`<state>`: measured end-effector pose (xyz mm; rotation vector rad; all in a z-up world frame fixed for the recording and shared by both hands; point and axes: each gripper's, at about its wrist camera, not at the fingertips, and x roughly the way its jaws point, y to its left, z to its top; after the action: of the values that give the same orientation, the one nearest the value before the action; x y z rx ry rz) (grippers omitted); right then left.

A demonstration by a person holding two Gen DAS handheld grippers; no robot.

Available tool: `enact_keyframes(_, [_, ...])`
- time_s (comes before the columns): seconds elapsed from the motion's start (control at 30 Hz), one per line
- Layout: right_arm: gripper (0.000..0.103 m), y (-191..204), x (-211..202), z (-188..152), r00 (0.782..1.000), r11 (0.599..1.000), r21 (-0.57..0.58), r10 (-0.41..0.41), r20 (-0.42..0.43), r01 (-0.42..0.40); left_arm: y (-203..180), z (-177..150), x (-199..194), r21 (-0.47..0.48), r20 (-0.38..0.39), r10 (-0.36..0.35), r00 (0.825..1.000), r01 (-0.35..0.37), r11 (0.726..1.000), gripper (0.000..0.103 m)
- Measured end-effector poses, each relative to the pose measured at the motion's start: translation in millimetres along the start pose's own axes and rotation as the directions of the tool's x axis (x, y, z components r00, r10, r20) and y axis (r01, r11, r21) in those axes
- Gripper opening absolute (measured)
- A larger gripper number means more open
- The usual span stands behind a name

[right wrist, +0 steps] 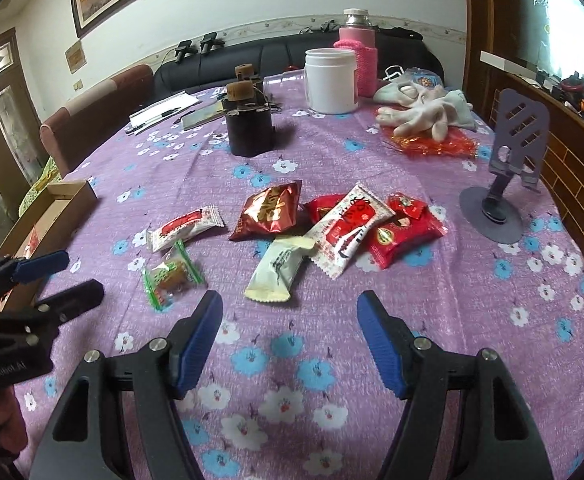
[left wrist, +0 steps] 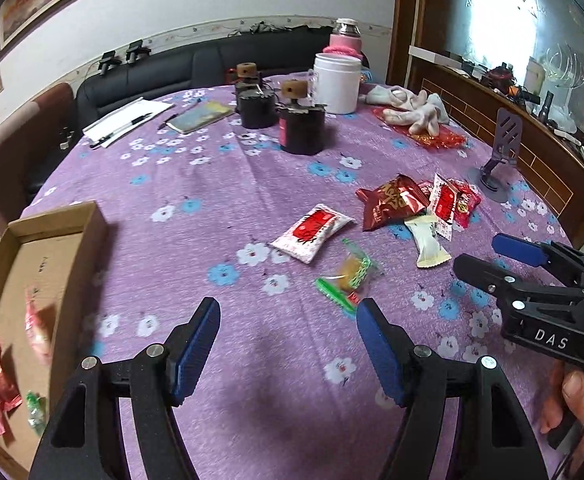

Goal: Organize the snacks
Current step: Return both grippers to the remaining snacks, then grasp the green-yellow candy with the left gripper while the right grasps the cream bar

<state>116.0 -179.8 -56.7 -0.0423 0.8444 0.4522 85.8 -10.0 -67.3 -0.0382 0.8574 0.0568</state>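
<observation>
Several snack packets lie on the purple flowered tablecloth: a white-and-red packet, a clear green-edged candy, a dark red foil bag, a cream packet and red packets. A cardboard box at the left holds a few red and green snacks. My left gripper is open and empty, the candy just beyond its right finger. My right gripper is open and empty, just short of the cream packet; it also shows in the left wrist view.
Two dark jars with cork stoppers, a white tub, a pink flask, white gloves on red wrap, a purple phone stand, a notebook and papers with pens stand at the far side. A sofa lies beyond.
</observation>
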Motion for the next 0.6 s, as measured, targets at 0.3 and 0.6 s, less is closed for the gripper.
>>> enact_keyframes(0.3, [0.067,9,39,14,0.998,1.0,-0.015,0.019,-0.06,-0.019,-5,8,14,0.001,-0.012,-0.015,1.0,0.015,1.0,0.074])
enact_keyframes(0.6, [0.06,10,56,21,0.996,0.999,-0.03,-0.016,-0.086,0.013,-1,8,21,-0.007,-0.027,-0.044,0.999,0.044,0.999,0.074])
